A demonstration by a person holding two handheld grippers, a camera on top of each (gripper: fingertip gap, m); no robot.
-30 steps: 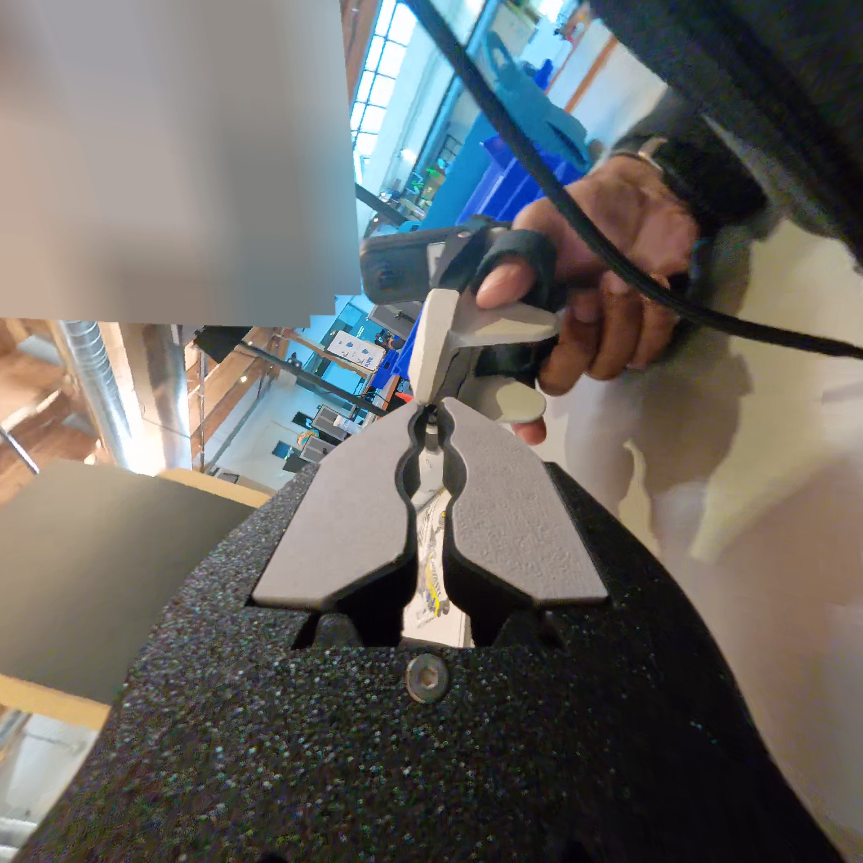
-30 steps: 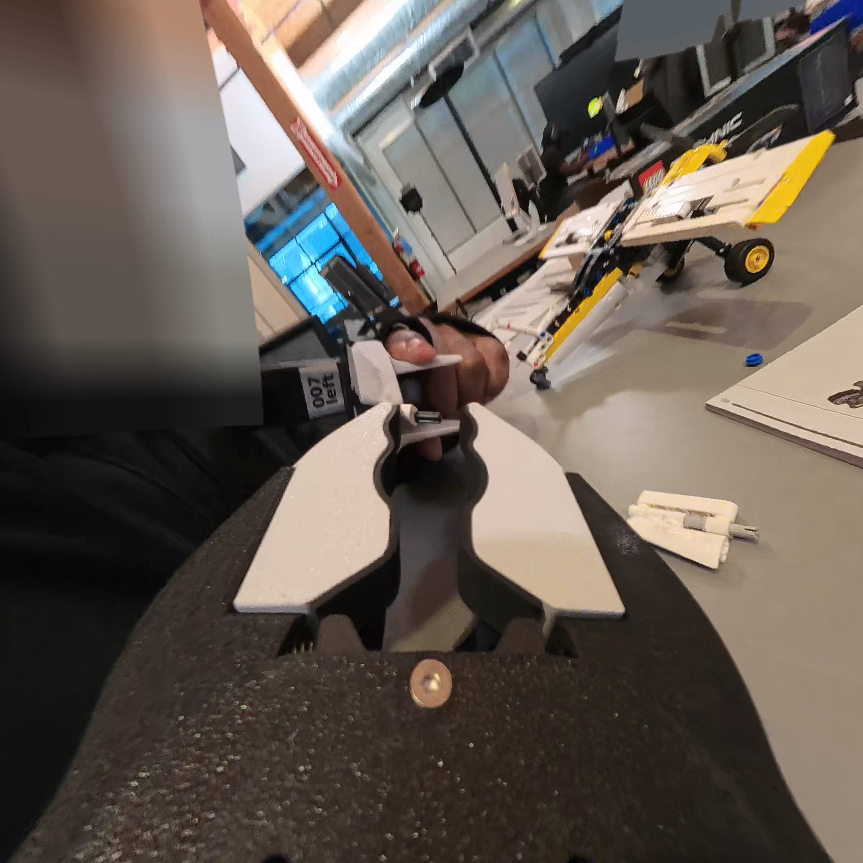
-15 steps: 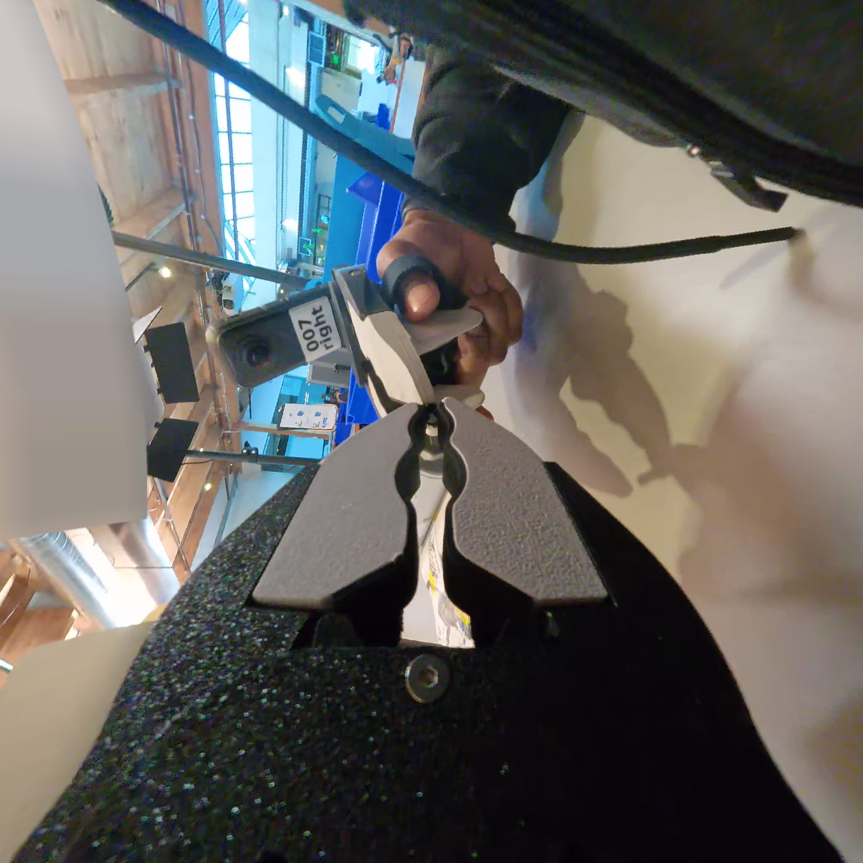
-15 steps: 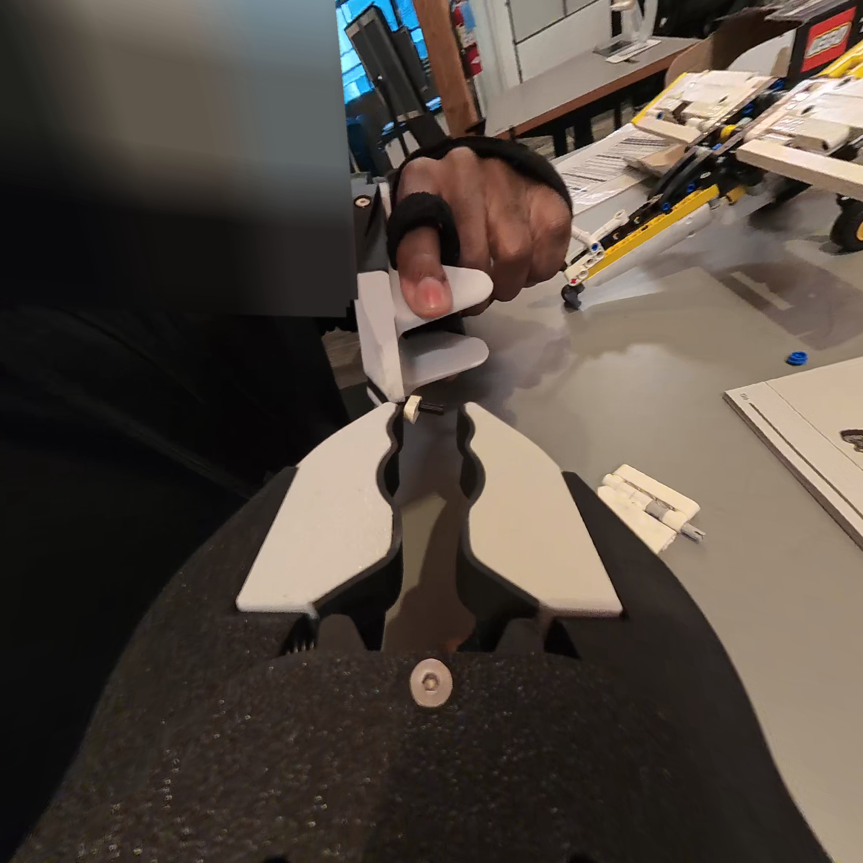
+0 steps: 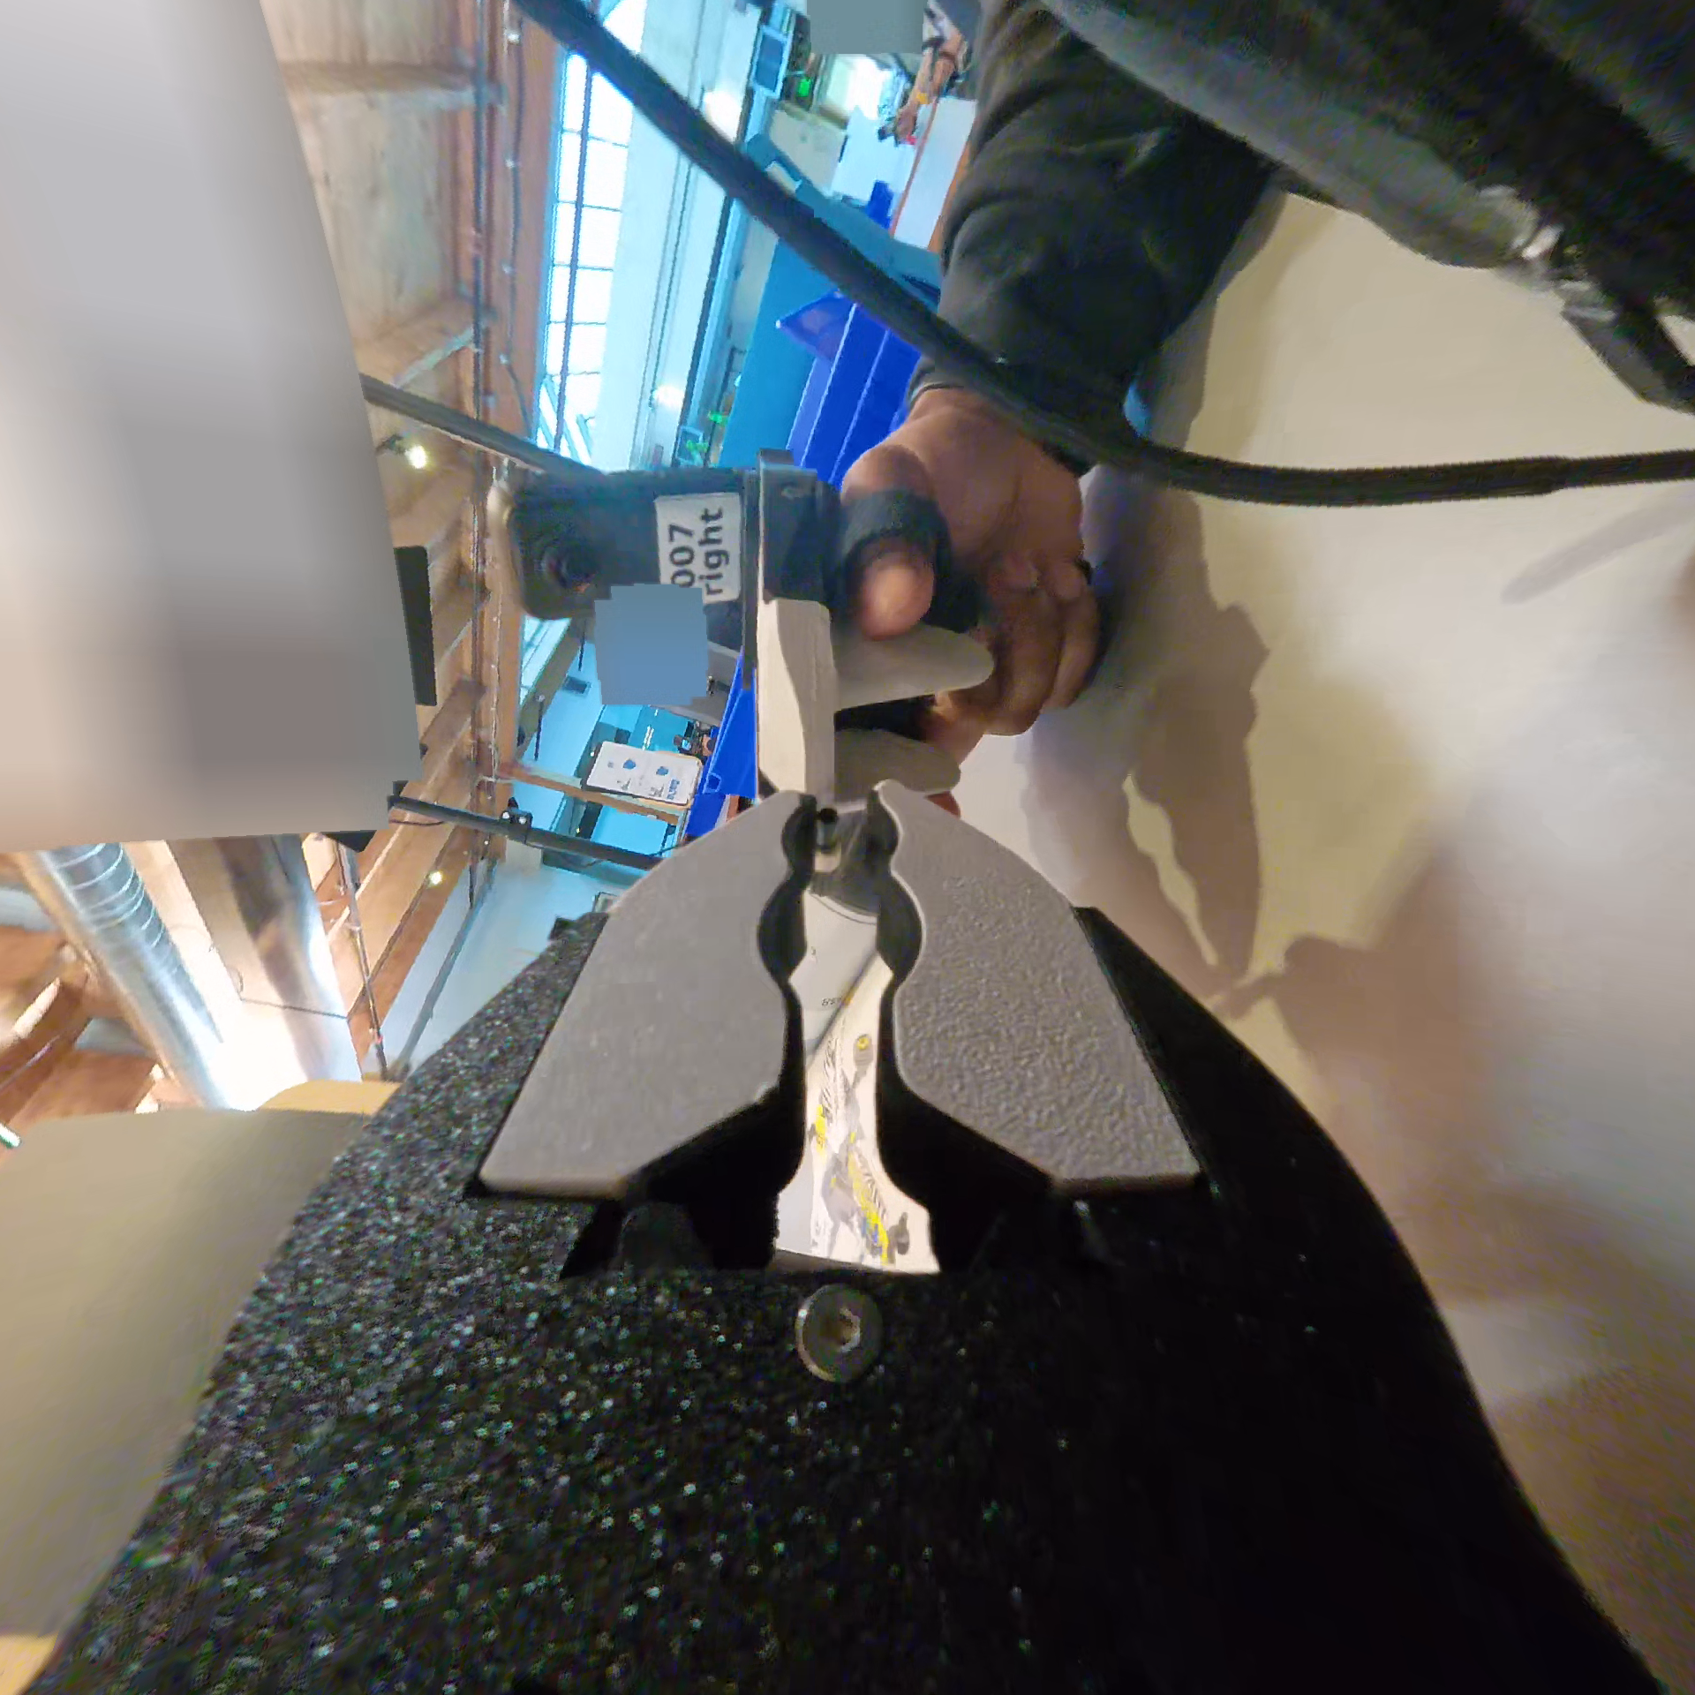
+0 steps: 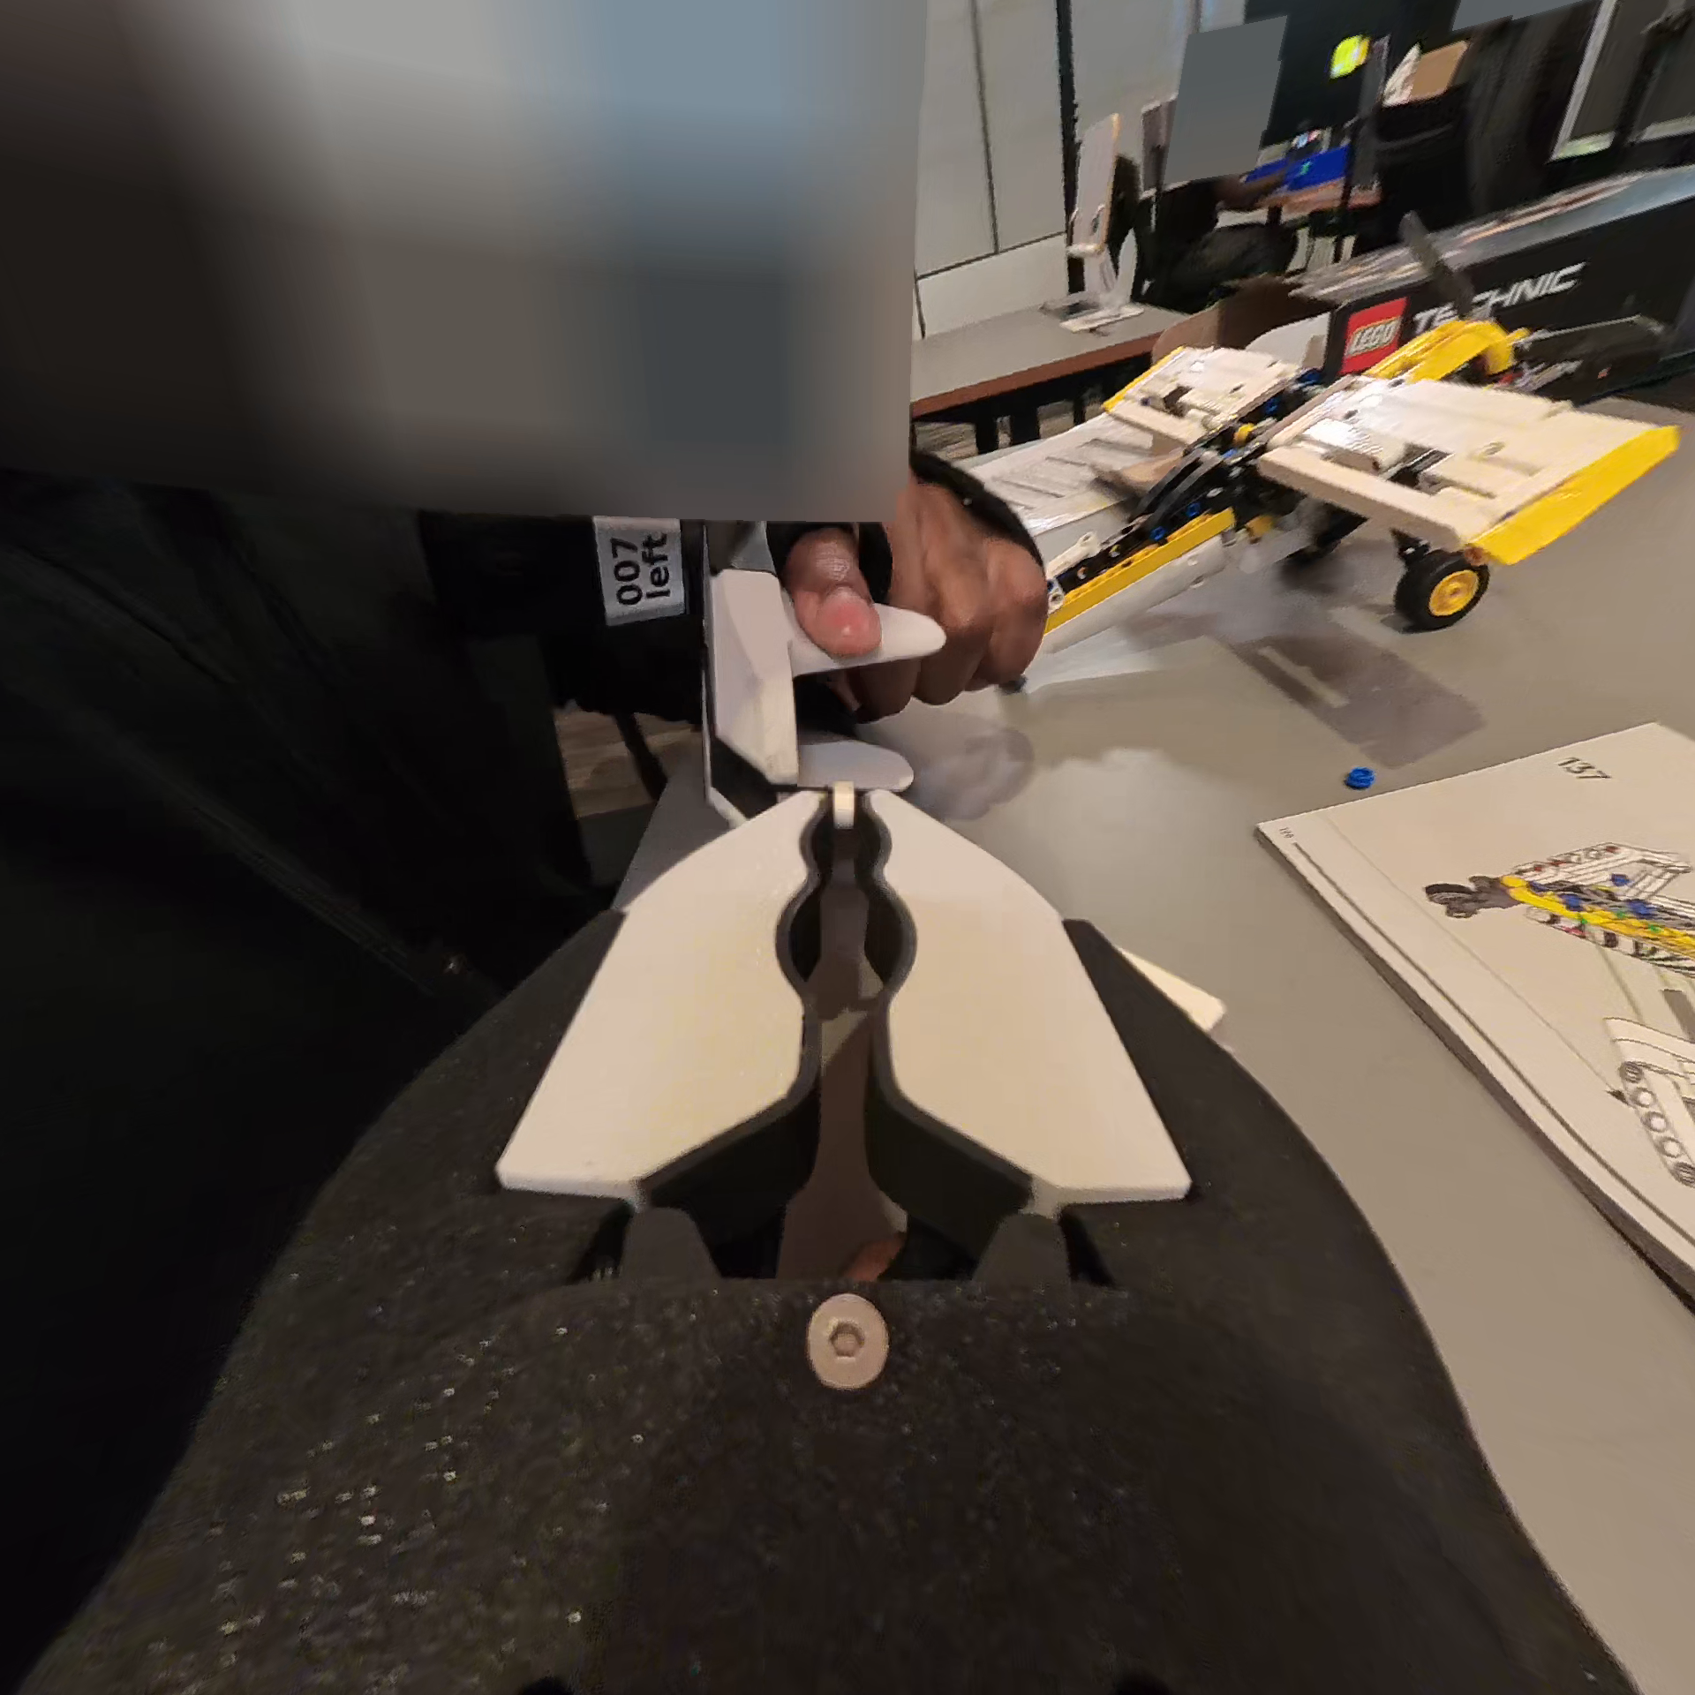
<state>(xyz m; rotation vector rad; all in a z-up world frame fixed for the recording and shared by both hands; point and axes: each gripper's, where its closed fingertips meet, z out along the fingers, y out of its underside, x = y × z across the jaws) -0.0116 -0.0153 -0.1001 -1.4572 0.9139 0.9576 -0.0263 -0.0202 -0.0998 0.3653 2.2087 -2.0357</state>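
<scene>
The right gripper (image 6: 845,807) had its fingers narrow, pads pressed on a small white plastic bush (image 6: 844,800). The left gripper (image 5: 839,812) stood tip to tip with it above the grey tabletop (image 6: 1192,825), fingers slightly parted beside a small dark pin (image 5: 826,819).

The desk (image 6: 1192,825) is a flat grey surface carrying a brick-built model aeroplane (image 6: 1357,459) — white with yellow wing tips and a yellow-hubbed wheel — standing on its far side. An open instruction booklet (image 6: 1486,936) lies flat near the right edge, and a small blue piece (image 6: 1360,778) rests on the bare surface between booklet and aeroplane. Loose printed sheets (image 6: 1036,477) lie beneath the aeroplane's nose.
</scene>
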